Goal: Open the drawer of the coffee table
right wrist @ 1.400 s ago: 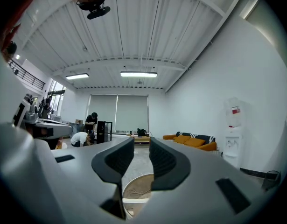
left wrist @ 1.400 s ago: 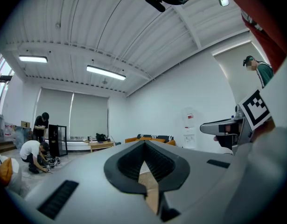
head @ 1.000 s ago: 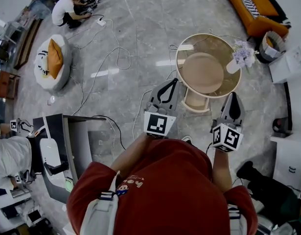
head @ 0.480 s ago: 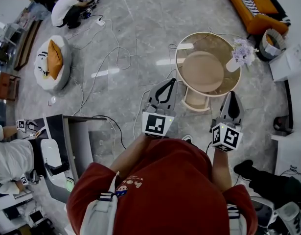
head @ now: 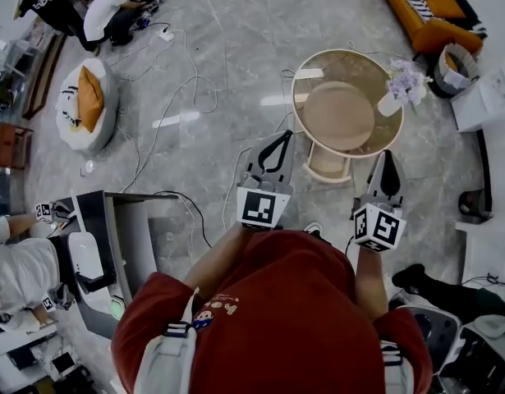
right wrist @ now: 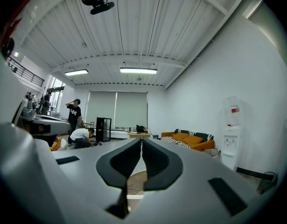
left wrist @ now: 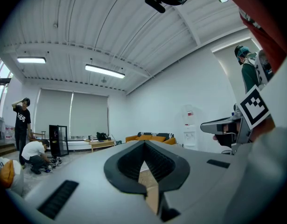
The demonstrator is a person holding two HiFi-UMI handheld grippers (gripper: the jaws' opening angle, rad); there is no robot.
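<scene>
The left gripper [head: 282, 139] is clenched, its black jaw tips meeting with nothing between them. The right gripper [head: 386, 157] is likewise pressed shut and empty, with only a thin slit between its pads. Both point level, ahead of the person in the red shirt [head: 277, 318]. The pale beige drawer [head: 327, 167] lies on the floor side between the two grippers, just ahead of their tips. It is close to the left one's right flank and touched by neither. It juts from under the near edge of the round glass-topped coffee table [head: 308, 66]. Beyond it, a white vase of lilac flowers [head: 402, 91] stands on the table's right rim, and white cables [head: 182, 97] trail over the grey marble floor [head: 236, 23].
</scene>
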